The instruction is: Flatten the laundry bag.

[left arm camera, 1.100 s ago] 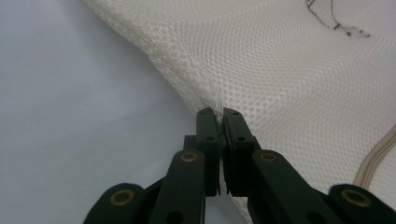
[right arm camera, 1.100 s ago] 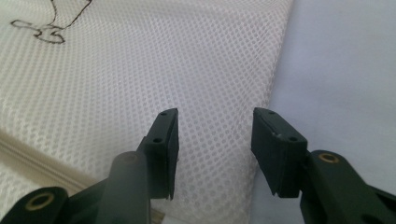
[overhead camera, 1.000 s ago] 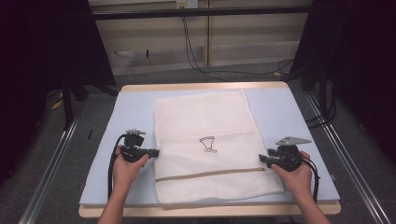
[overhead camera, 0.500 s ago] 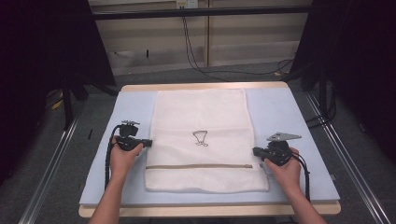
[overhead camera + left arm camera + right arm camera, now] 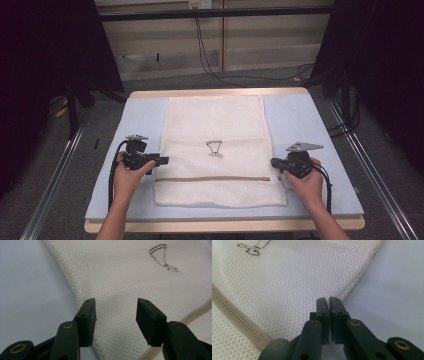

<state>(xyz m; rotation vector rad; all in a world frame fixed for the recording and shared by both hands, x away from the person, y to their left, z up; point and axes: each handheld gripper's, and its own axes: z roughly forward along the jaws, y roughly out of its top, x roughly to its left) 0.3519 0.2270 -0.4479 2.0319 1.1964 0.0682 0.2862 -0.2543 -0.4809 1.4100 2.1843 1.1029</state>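
- Since the mesh bag (image 5: 215,125) is thin, open-weave netting, I'd judge it very light and limp. It would sag and fold the moment it leaves the surface (image 5: 145,115), and it won't break.
- It lies flat down the middle of the surface, running from close to the far edge to just short of the near edge. A zip (image 5: 215,178) crosses it towards the near end, and a small dark drawing (image 5: 214,148) sits at its centre.
- Best hold, to my eye, is a pinch on each side hem just beyond the zip, where the weave is doubled. The netting gives the fingers some bite, though a single layer could slip.
- The left gripper (image 5: 162,160) is at the bag's left side. Its fingers (image 5: 87,317) have just been opening and now stand apart over the netting, pressing on nothing.
- The right gripper (image 5: 274,163) is at the bag's right side. Its fingers (image 5: 323,312) have just clamped almost together and eased a hair. I can't tell whether any netting is caught between them.
- The surface is pale blue, smooth and padded-looking, on a wooden board.
- Around it there is grey floor, metal rails (image 5: 55,185), dark curtains on both sides, and cables (image 5: 205,55) hanging down the far wall.
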